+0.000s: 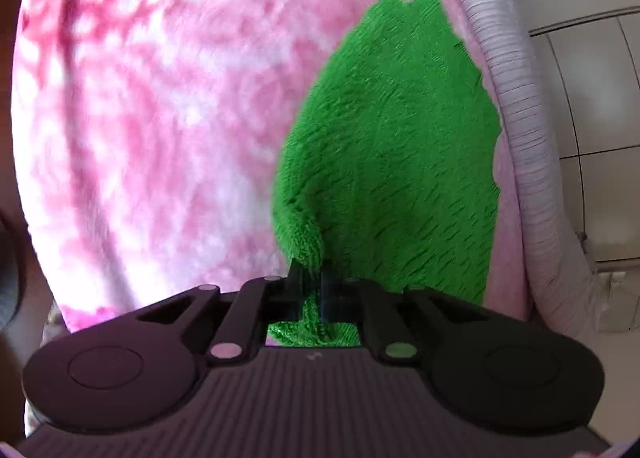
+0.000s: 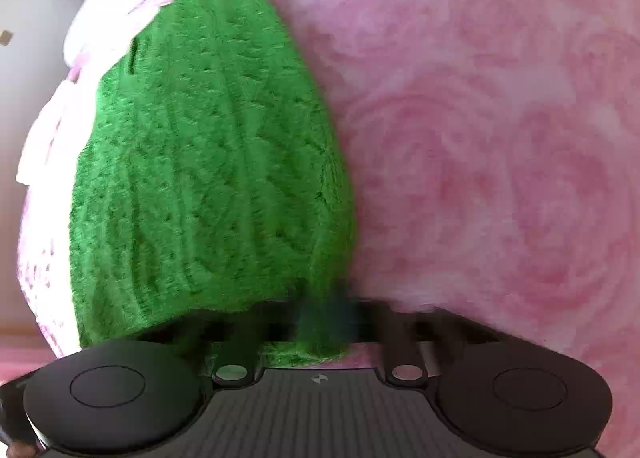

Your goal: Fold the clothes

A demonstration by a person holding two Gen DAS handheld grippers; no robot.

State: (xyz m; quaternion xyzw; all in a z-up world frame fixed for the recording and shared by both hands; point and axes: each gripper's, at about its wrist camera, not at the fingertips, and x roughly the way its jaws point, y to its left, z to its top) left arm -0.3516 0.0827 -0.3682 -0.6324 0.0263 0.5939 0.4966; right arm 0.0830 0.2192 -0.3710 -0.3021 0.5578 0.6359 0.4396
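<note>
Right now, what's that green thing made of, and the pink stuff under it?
The green garment looks like knitted yarn, maybe wool or acrylic: fuzzy, matte, with raised cable-like ridges and stitch rows. The pink blanket under it looks like soft fleece or plush, a short velvety pile printed with rose swirls. The exact fibre of either cannot be told by sight.

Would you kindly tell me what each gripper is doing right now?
Left gripper: shut on the green knit garment.
Right gripper: shut on the same garment, though blurred.

Home bedroom, pink floral blanket (image 2: 500, 137), bed
</note>
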